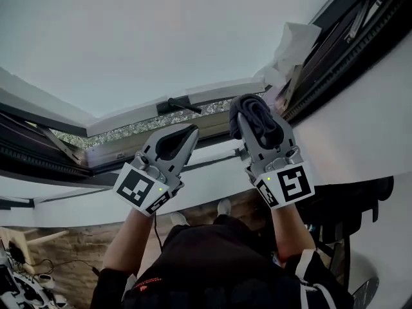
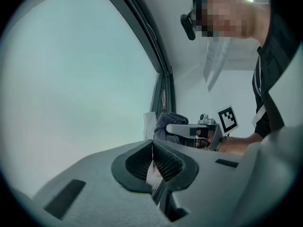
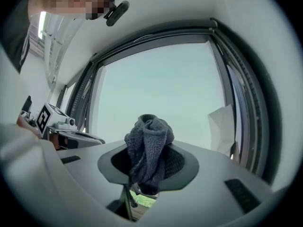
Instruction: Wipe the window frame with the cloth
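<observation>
Cloth [image 3: 149,145] sits nearest us, a dark knitted wad clamped between the jaws of our right gripper [image 3: 149,163]. It shows low and centre in that gripper's view and right of centre in the head view. Our left gripper [image 1: 188,134] hangs just beside it toward the left, jaws pressed together on nothing.

Just past both comes the window frame [image 1: 219,92], a pale rail running across mid-frame with a dark handle [image 1: 183,103] on it. We cannot tell whether the cloth touches the rail. Below the rail a strip of gravel [image 1: 135,129] shows through the opening. At the upper right a white paper [image 1: 293,44] is tucked against the frame's corner, and beyond everything the glass [image 1: 161,37] fills the top.

We judge the grip to be the main risk. The wad stands proud of the jaws, so dragging it along the rail could pull it loose, and through that opening it might drop outside. Pressing too hard could bring the hard jaw tips onto the frame instead of fabric. Sweeping toward the corner may dislodge the paper, and the idle left gripper could knock the handle.
</observation>
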Motion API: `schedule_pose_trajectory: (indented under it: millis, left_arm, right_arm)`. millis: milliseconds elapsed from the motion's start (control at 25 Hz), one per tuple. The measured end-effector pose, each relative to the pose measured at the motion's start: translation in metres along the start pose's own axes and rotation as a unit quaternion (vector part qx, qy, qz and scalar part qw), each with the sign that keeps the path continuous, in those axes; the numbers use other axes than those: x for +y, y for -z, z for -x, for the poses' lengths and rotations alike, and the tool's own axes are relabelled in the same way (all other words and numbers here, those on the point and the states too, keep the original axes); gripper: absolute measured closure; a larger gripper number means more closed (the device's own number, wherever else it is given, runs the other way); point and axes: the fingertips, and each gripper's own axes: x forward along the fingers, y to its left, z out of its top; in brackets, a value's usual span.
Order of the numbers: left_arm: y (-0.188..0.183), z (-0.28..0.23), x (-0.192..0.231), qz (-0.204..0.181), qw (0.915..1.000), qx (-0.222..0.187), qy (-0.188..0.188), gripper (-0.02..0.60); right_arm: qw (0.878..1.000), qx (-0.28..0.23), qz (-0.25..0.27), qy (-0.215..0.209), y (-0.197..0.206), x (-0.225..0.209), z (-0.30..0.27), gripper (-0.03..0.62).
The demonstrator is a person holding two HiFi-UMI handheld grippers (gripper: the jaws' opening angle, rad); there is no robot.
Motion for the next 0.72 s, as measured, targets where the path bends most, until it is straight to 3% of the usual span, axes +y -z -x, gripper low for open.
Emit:
schedule_pose_trajectory:
  millis: [400, 720]
  left_arm:
    - [-0.038, -0.096, -0.038, -0.033, 0.9958, -0.041, 0.075, 0.561]
    - [-0.064, -0.153, -0.067, -0.057, 0.9899, -0.064, 0.113, 0.56]
  right_arm:
    - [0.994, -0.039, 0.044, 0.087, -0.048, -0.093, 0.044, 0.487]
    - [0.986, -0.069, 0.06, 0.139, -0.085, -0.148, 0.073, 0.487]
